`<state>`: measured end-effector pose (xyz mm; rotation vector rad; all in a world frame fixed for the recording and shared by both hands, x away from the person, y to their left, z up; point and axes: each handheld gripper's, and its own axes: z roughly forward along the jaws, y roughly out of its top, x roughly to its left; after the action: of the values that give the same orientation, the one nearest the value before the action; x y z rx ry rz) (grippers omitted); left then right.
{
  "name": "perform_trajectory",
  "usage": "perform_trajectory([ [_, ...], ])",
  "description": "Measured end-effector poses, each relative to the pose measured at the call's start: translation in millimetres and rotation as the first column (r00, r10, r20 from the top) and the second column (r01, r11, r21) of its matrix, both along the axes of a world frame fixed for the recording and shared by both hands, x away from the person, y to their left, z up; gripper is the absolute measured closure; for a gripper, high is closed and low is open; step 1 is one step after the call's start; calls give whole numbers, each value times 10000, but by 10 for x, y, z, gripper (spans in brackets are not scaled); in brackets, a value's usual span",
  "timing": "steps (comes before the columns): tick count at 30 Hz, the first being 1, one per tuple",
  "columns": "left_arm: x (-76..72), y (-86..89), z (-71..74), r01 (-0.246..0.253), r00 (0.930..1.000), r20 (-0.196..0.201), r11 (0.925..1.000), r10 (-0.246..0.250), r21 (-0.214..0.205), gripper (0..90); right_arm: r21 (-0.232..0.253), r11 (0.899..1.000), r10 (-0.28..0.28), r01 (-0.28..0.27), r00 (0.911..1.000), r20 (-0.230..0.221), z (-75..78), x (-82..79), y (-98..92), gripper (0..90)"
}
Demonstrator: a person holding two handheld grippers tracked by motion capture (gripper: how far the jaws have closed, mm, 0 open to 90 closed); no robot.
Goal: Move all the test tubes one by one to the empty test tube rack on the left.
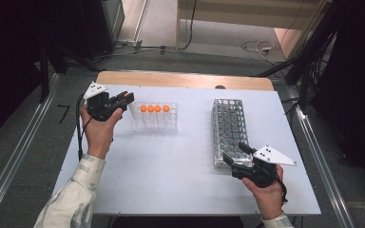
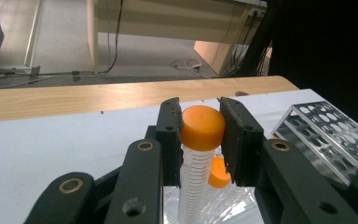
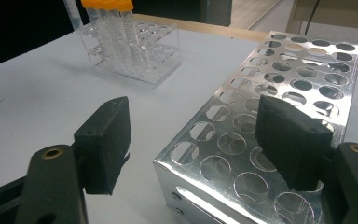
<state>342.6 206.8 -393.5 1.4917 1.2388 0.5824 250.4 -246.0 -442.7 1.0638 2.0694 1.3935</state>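
nearest in, at five o'clock on the white desk [image 1: 171, 175], the right claw [image 1: 235, 154] sits with its jaws spread wide and nothing between them, straddling the near corner of the one metal rack [image 1: 230, 130]; whether either jaw touches the metal i can't tell. that rack is a single perforated silver block running from four o'clock up towards two, every hole i can see bare.

over at ten o'clock, the left claw [image 1: 127, 98] is pinching the orange cap of a tube [image 2: 202, 128], jaws pressed on it from both sides. the tube stands upright, its graduated clear body dropping below the jaws, right at the nine o'clock end of the one clear plastic rack [image 1: 155, 117]. count the orange caps standing in that clear rack: four in a row, at about eleven o'clock on the desk. with the held one, that makes five tubes.

beyond, at twelve o'clock, the bare wooden edge [image 1: 185, 80] of the desk.
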Motion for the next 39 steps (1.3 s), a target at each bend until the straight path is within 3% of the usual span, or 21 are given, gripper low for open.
perform_trajectory([
  [10, 29, 13, 15, 47, 9999, -112, 9999, -48, -114, 706, 16, 10000, -2, 2, 10000, 0, 0, 8, -15, 255],
  [27, 64, -9, 71, -58, 9999, 141, 9998, 61, -171, 706, 13, 10000, -16, 16, 10000, -35, -5, 9, -12, 255],
  [39, 94, -36, 49, -113, 9995, 291, 9999, 111, 52, 706, 34, 10000, -26, 26, 10000, -39, -5, 12, -22, 255],
])
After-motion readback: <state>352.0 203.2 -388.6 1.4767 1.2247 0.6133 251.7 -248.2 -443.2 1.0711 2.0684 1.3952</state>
